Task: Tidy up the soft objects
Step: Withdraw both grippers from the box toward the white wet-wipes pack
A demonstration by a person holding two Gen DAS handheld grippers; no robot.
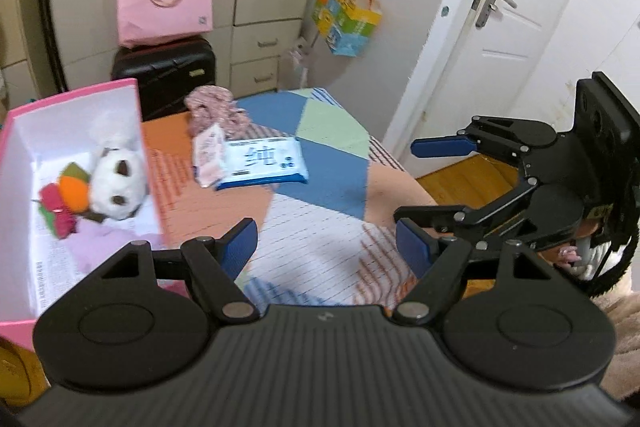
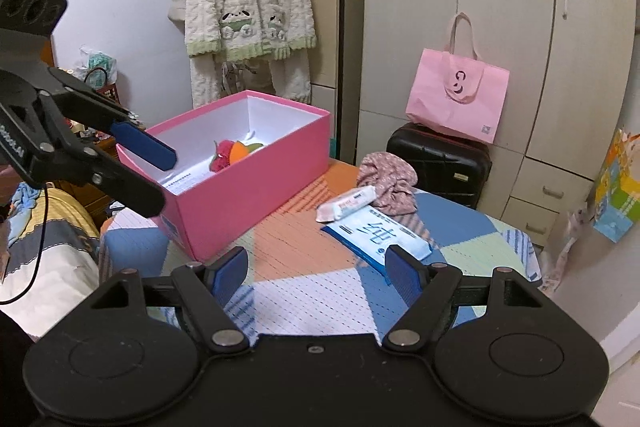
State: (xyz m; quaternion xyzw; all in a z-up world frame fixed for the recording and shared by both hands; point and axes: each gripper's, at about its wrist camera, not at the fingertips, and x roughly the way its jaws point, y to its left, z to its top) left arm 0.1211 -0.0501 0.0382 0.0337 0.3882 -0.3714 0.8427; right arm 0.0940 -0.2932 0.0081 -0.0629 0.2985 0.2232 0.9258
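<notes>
Plush panda (image 1: 118, 183) already in pink box (image 1: 76, 99); both hand-held grippers, left (image 1: 326, 247) and right (image 2: 316, 273), wide, empty. Next: wet-wipes pack (image 1: 262, 163) at 12 o'clock, needs flat pinch

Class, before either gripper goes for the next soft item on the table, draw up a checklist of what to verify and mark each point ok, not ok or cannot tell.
1. Left gripper open with nothing between its fingers: ok.
2. Right gripper open and unloaded: ok.
3. Pink box open on top, ready to take things: ok.
4. Plush toy already inside the box: ok.
5. Floral cloth, small wipes pack and blue wipes pack put away: not ok, all lie on the table.
6. Room left in the box for all three: cannot tell.
</notes>
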